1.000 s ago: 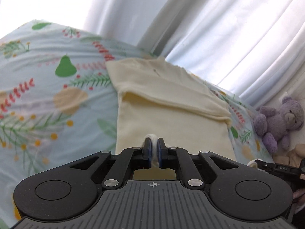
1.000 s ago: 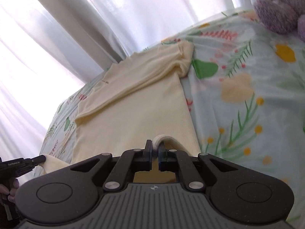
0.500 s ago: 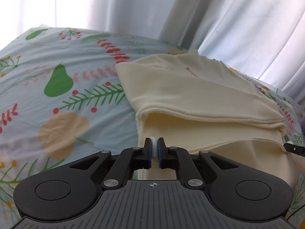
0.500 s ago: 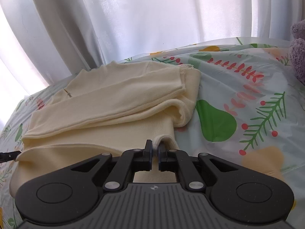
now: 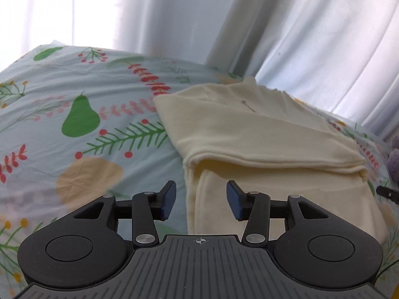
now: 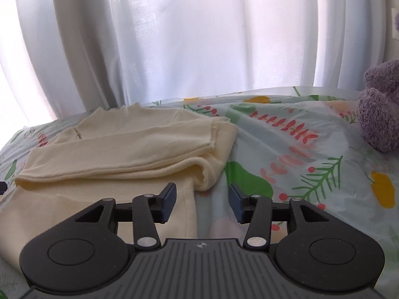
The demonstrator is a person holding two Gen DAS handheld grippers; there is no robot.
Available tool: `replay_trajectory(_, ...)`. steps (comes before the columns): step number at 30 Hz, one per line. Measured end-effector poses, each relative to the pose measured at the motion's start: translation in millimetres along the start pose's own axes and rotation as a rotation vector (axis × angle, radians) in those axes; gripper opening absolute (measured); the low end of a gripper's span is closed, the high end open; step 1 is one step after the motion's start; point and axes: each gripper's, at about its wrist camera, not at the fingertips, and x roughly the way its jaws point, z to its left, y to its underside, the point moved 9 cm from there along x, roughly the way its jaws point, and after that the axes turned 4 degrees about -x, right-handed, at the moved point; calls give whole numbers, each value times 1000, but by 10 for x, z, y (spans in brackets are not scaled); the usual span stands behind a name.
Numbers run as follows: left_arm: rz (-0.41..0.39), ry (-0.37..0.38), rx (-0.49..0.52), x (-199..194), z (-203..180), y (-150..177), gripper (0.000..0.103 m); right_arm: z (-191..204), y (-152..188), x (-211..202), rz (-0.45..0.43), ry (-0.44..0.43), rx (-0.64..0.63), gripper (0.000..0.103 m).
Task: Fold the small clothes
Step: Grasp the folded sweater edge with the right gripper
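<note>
A cream long-sleeved top [image 5: 261,134] lies folded on the patterned bedsheet [image 5: 74,134], its lower part doubled up over the body. My left gripper [image 5: 200,200] is open and empty, its jaws straddling the garment's left folded edge. In the right wrist view the same top [image 6: 119,144] lies at the left. My right gripper [image 6: 202,203] is open and empty over the garment's right edge. The right gripper's tip [image 5: 386,191] shows at the far right of the left wrist view.
White curtains [image 6: 199,37] hang close behind the bed. A purple teddy bear [image 6: 381,109] sits on the sheet to the right of the garment. The pear-and-leaf sheet [image 6: 299,154] stretches to the left and right of the top.
Both grippers carried the garment's lower hem forward onto the body, then opened and let it go. The hem now rests folded on the top.
</note>
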Motion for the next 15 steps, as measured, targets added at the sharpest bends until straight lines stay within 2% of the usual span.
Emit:
replay_trajectory(2,26,-28,21,72,-22,67,50,54,76,43,36,-28,-32,51)
replay_trajectory(5,49,-28,-7,140,-37,115,47,115,156,110,69,-36,-63,51)
replay_trajectory(9,64,-40,-16,183,-75,127,43,159,191,194,91,-57,-47,50)
replay_trajectory(15,60,-63,19,164,-127,100,39,235,222,284,130,-93,-48,30)
